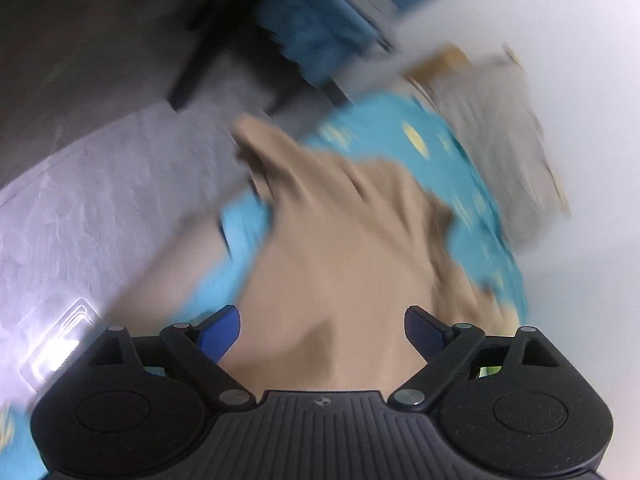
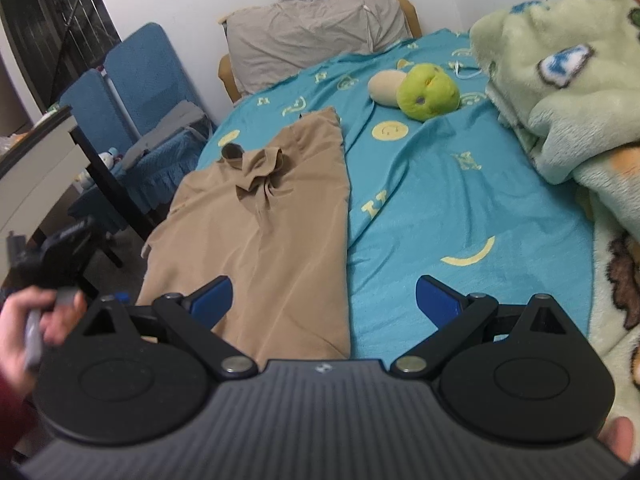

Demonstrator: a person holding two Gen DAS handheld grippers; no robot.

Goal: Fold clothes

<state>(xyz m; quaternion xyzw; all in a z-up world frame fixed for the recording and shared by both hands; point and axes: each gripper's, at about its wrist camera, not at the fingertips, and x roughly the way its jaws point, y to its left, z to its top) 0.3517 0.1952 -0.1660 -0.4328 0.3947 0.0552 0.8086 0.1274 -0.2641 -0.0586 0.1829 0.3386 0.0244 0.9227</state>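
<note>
The tan garment [image 2: 264, 220] lies lengthwise on the teal bedsheet [image 2: 440, 200], its long axis running away toward the pillow [image 2: 312, 32]. The left gripper [image 1: 322, 330], jaws spread and empty, hovers directly over it; the right gripper [image 2: 324, 300], likewise spread and empty, straddles its right edge.

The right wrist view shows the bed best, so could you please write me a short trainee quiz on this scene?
1. True or false: the tan garment lies on the turquoise sheet with a bunched knot of cloth near its far end.
2. Which lies nearest the grey pillow? A the green plush toy; B the pale fleece blanket; C the right tongs.
3. Fill in: the left tongs are ____, with nothing pinched.

Key: 1 true; 2 A; 3 open.
</note>
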